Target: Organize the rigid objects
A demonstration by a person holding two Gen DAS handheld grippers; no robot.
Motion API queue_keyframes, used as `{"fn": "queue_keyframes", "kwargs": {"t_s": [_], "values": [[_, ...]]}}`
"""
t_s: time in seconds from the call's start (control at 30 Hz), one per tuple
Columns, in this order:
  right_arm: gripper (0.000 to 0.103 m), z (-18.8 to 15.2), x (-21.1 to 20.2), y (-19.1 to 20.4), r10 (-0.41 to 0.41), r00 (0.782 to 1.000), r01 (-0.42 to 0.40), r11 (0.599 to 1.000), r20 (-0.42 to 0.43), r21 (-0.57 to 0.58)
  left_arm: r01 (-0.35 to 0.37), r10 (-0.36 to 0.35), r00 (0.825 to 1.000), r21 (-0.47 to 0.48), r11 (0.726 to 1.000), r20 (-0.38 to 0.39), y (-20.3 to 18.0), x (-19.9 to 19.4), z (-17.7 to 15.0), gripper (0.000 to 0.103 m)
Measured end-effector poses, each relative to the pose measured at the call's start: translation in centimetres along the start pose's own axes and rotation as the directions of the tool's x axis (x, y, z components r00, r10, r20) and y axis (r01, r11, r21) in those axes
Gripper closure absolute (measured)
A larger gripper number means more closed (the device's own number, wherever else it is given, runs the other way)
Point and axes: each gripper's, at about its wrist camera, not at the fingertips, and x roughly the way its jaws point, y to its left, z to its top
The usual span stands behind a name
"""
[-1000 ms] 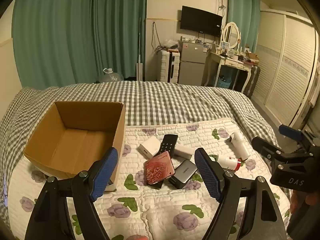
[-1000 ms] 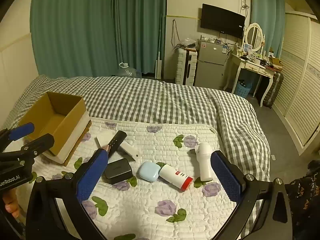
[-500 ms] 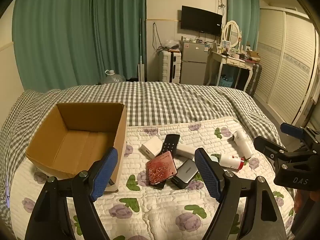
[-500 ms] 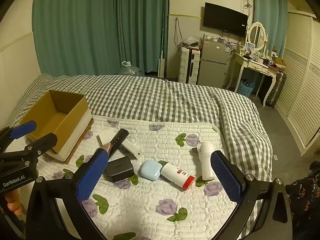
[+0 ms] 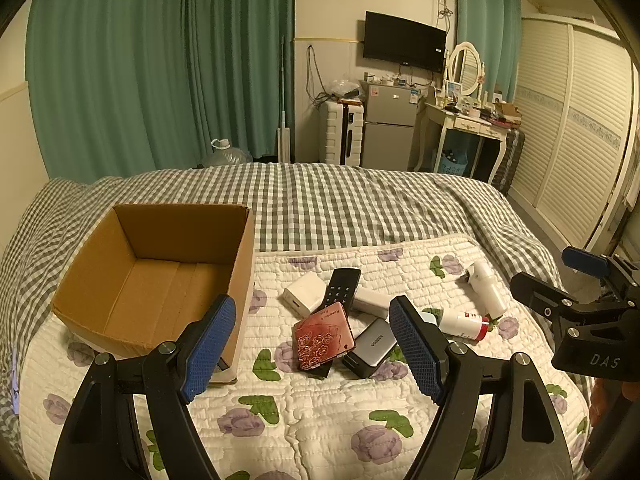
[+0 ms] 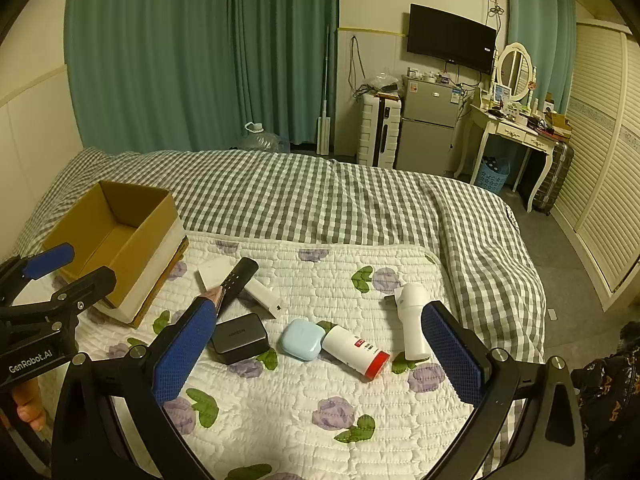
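Quilted bed (image 5: pixel 320 420) carries everything: red case (image 5: pixel 323 336), long axis toward upper right, lies between wide-open, empty left gripper (image 5: pixel 310 350) fingers; right gripper (image 6: pixel 316 354), equally open and empty, frames the bottle (image 6: pixel 356 352); cardboard box (image 5: pixel 156 264) upper left.

teal curtains (image 5: pixel 160 72) fill the wall at eleven o'clock; a television (image 5: pixel 404 42) hangs at one o'clock above a small fridge (image 5: pixel 388 128), dressing table (image 5: pixel 468 124) beside it, slatted wardrobe doors (image 5: pixel 580 152) at three o'clock.

A bed (image 6: pixel 320 196) in grey-and-white check fills mid-frame. On its lower half lies a white floral quilt (image 6: pixel 312 396), which bears an open cardboard box (image 5: pixel 160 272) at left and small items clustered at centre.
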Motion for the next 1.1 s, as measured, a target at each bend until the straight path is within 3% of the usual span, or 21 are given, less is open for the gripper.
{"fn": "queue_keyframes", "kwargs": {"t_s": [1.1], "values": [[0.000,-0.42,0.33,-0.04,0.012,1.000,-0.012,1.000,-0.018,0.007,-0.001,0.001,1.000,-0.005,1.000,-0.021,0.21,0.66,-0.27,0.021]]}}
